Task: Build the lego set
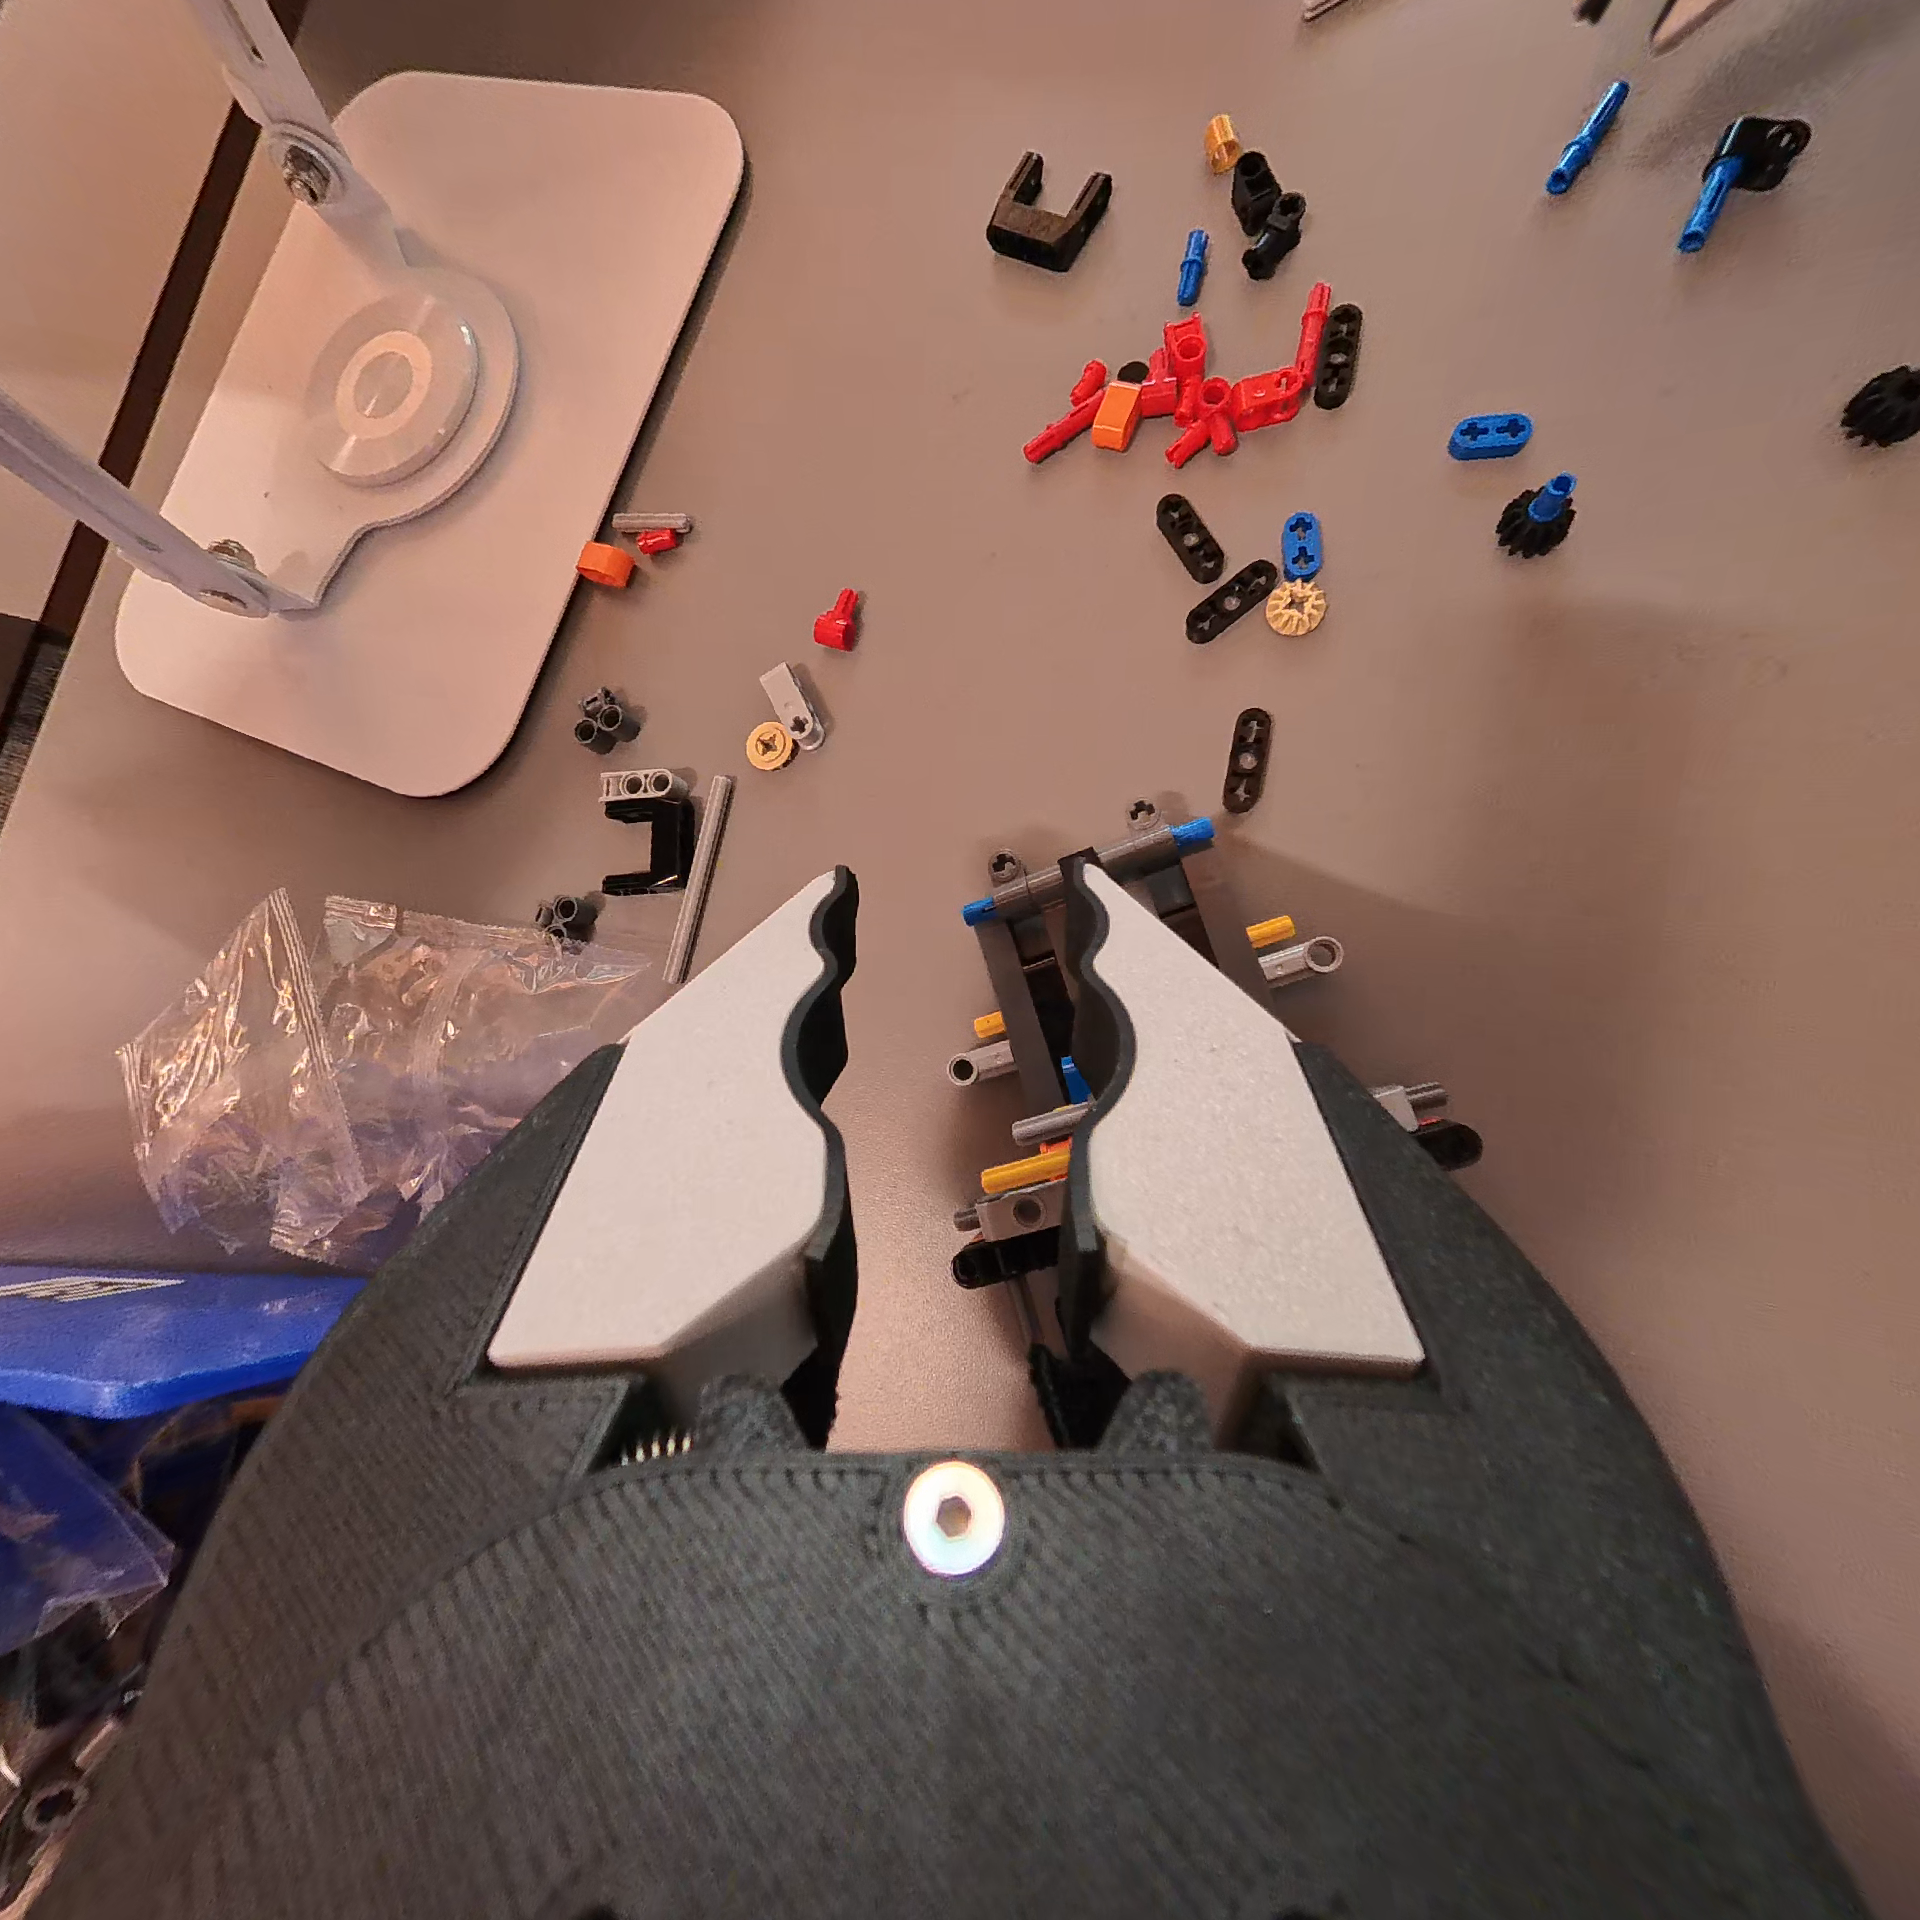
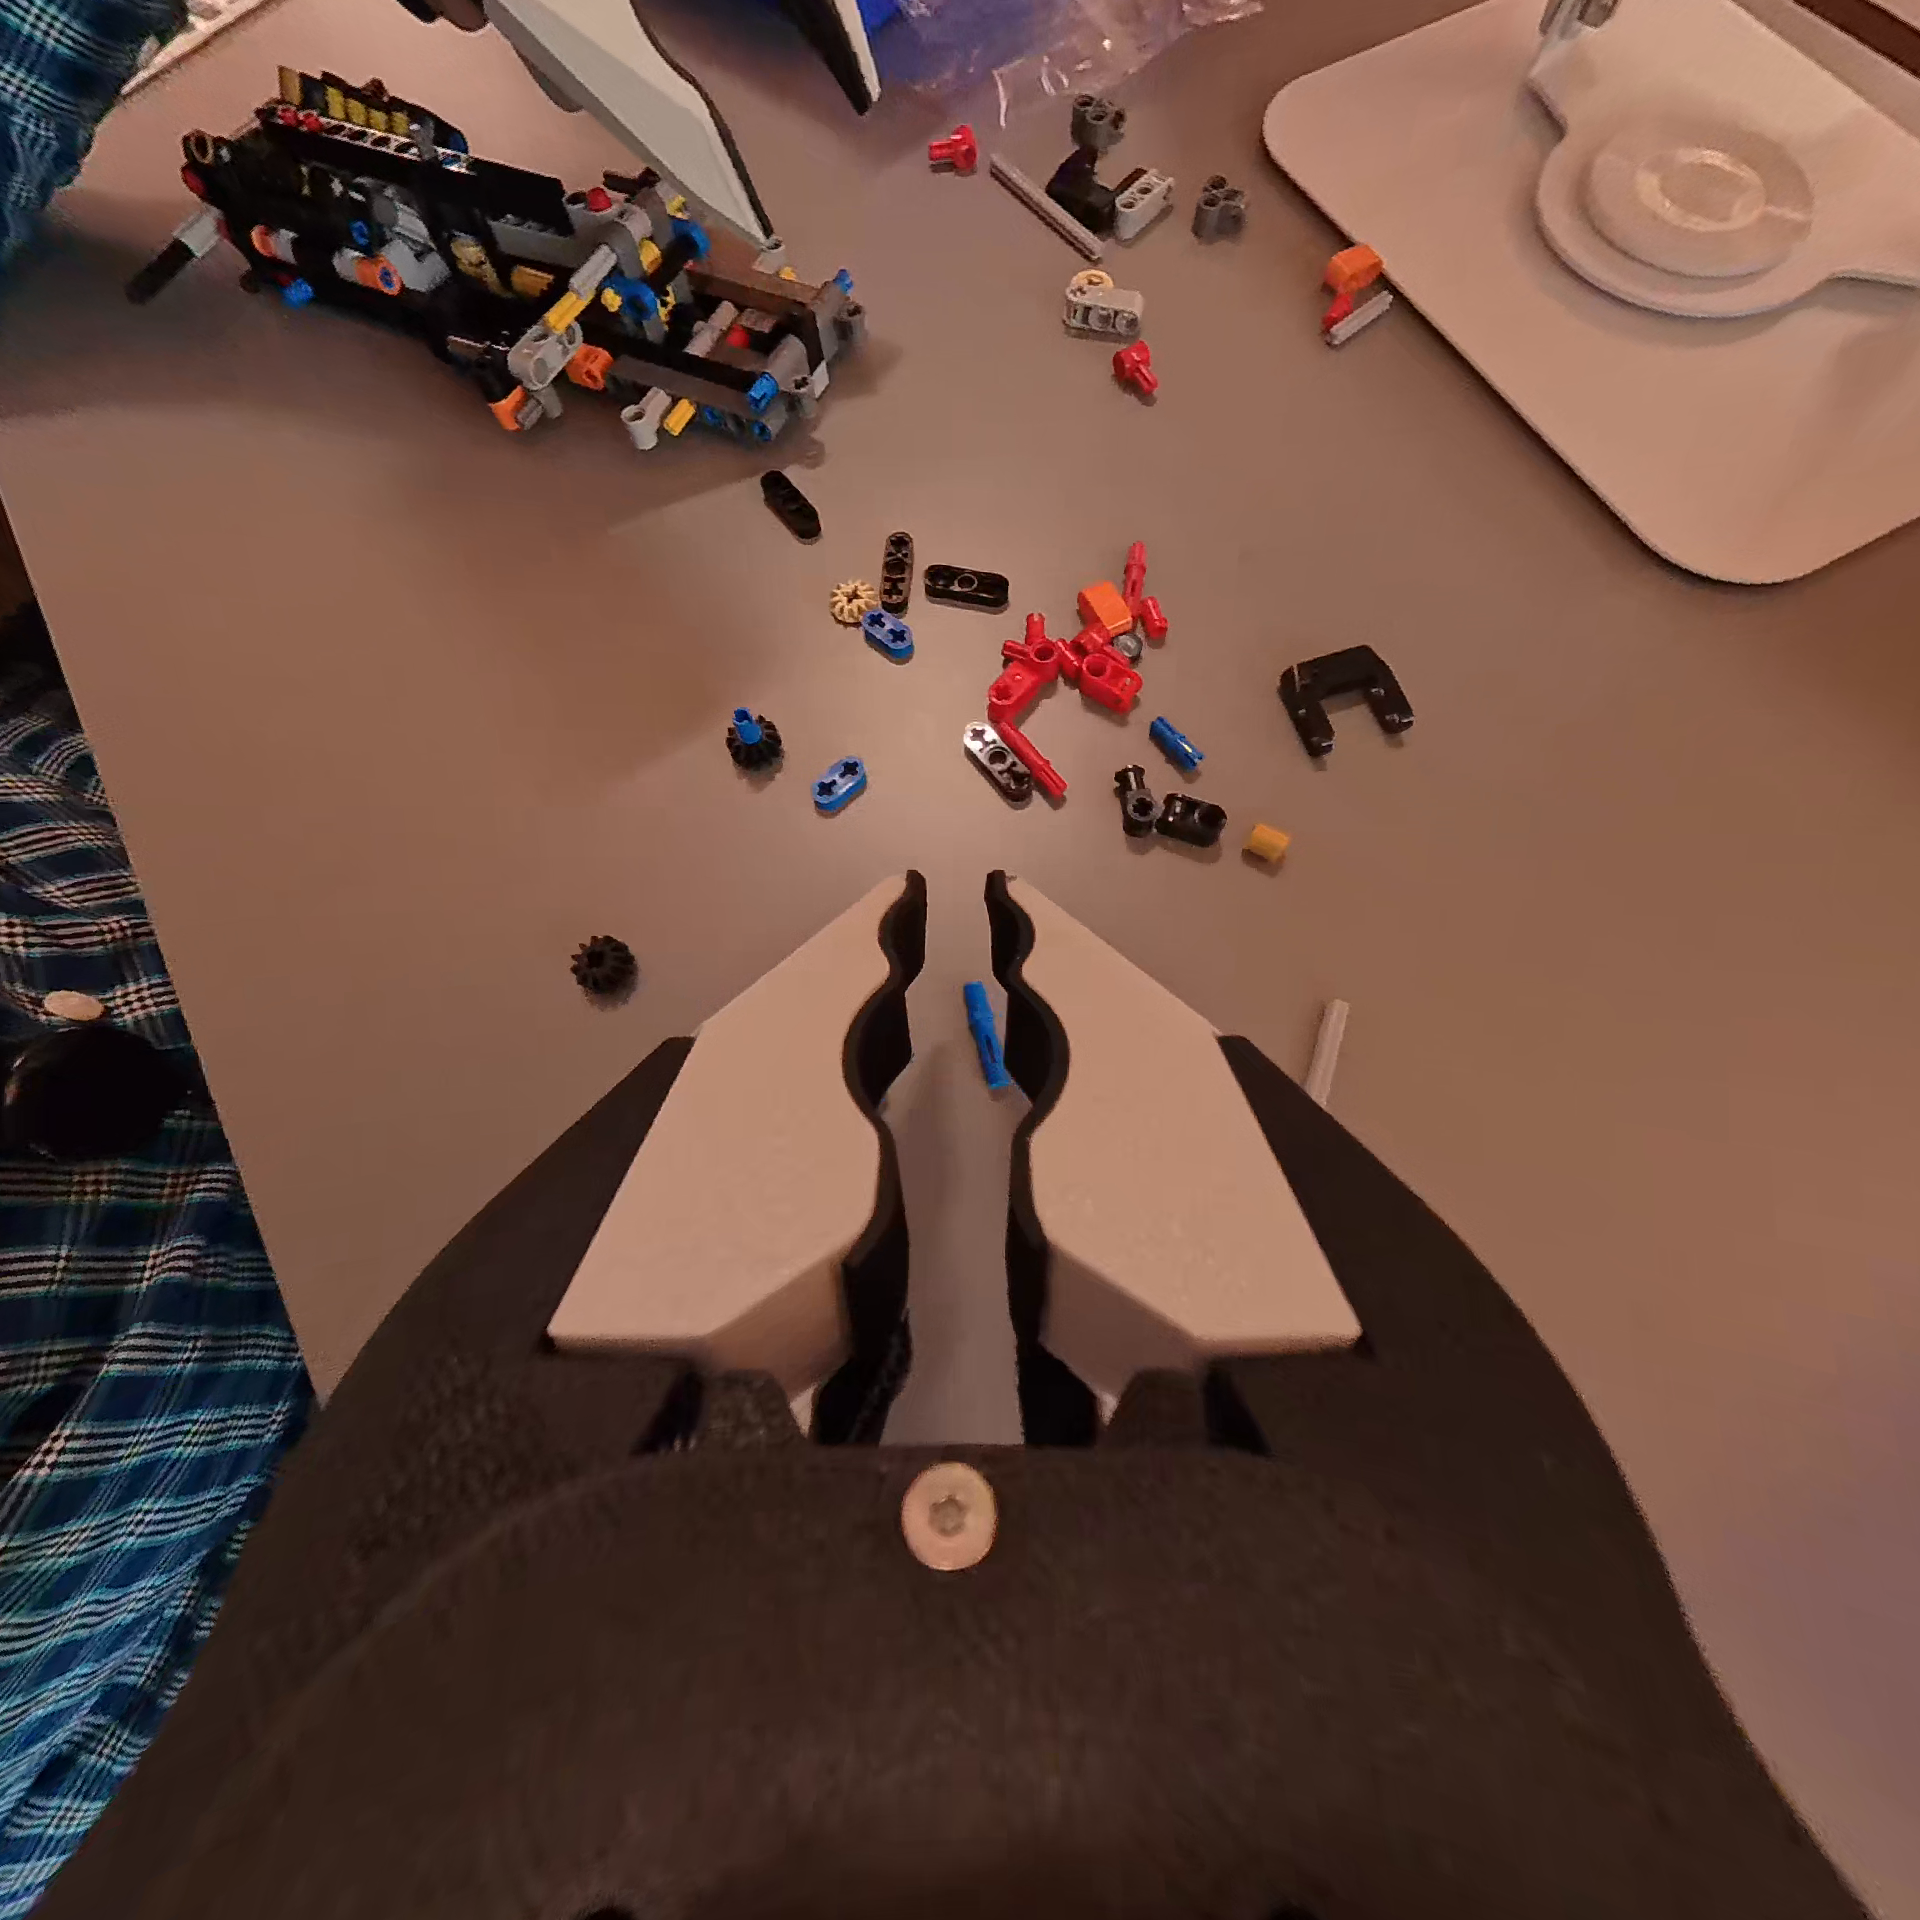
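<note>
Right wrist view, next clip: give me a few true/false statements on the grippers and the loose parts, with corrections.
1. A blue pin lies on the table between the right gripper fingers. True.
2. The right gripper is clamped on the blue pin. False: the jaws are apart and the pin rests on the table.
3. The partly built model sits to the far left. True.
4. The left gripper holds a red piece. False: its jaws are open and empty, over the model's end.
5. The red pieces lie on the white stand base. False: they lie on the table.

Warm dim light falls on a plain grey-brown table (image 1: 1558, 935).
</note>
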`<state>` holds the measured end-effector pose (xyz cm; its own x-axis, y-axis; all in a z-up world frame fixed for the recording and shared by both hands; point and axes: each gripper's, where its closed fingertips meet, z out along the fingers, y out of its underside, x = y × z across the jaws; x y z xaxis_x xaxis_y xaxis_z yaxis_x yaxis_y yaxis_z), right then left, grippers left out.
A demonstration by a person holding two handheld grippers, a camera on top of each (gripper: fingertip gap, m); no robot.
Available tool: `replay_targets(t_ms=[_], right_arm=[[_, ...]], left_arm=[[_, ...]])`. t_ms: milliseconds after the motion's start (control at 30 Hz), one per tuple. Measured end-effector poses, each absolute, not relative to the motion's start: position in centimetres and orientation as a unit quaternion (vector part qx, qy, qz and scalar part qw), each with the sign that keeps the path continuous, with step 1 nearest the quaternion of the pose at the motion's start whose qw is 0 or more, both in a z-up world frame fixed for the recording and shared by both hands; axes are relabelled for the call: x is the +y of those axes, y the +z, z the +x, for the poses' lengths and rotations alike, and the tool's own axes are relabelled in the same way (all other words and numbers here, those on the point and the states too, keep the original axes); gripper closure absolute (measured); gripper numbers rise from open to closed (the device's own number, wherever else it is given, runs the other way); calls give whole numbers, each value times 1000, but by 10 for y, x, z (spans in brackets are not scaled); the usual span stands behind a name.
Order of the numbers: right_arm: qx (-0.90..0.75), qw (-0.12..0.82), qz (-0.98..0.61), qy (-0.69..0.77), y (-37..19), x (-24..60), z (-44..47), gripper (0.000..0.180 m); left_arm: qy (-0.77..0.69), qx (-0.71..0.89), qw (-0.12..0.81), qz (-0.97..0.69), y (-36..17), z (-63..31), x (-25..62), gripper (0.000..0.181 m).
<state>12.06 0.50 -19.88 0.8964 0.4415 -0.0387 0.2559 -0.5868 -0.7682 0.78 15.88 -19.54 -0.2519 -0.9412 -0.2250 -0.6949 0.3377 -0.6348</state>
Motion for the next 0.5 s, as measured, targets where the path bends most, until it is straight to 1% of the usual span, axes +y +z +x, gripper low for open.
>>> replay_targets(t_ms=[167,300,400,500], right_arm=[[-162,425,-883,112,-204,5,137,169],[-119,465,-869,124,-201,7,150,166],[-97,468,-868,133,-205,7,156,159],[-94,474,-865,131,-204,8,157,157]], left_arm=[[-208,763,294,-536,-196,8,159,142],[-208,763,295,-536,-197,9,160,142],[-207,763,294,-536,-197,9,159,142],[-207,763,294,-536,-198,10,160,142]])
